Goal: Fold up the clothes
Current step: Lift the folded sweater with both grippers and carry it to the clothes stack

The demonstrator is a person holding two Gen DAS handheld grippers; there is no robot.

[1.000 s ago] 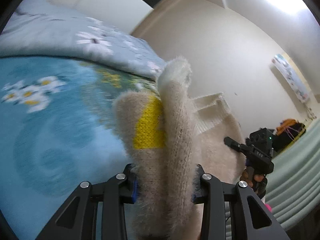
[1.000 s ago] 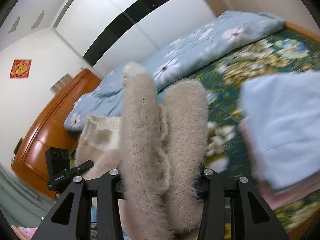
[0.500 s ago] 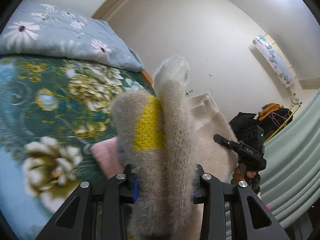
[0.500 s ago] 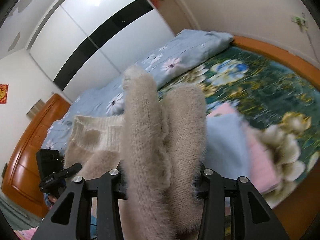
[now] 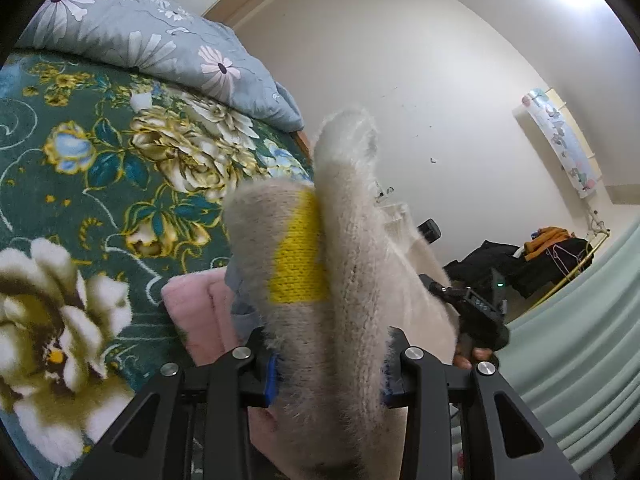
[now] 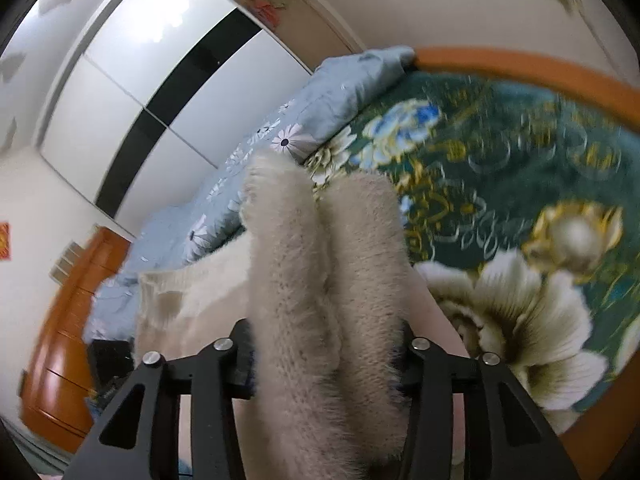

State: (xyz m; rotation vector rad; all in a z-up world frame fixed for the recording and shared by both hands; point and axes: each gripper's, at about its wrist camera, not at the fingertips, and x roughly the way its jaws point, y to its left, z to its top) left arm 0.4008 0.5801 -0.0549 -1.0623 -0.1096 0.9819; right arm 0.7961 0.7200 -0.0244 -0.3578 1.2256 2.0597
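Between my left claw's (image 5: 326,364) pads sits a thick bunched fold of the fuzzy beige sweater (image 5: 352,248), its yellow patch just ahead of them; my right claw (image 6: 328,364) clamps another bunch of it, the rest slung between the two. Below and ahead lies the green floral blanket (image 5: 120,184), a folded pink garment (image 5: 200,312) just left of my left claw. I judge I'm carrying the sweater toward that stack; next it needs lowering level, both claws releasing together.

Home bedroom. Bed (image 5: 100,184) with green floral blanket, grey-blue daisy duvet (image 5: 152,44) along its far edge, orange wooden frame (image 6: 520,68). Sliding-door wardrobe (image 6: 160,92) and wooden dresser (image 6: 64,352) against walls.
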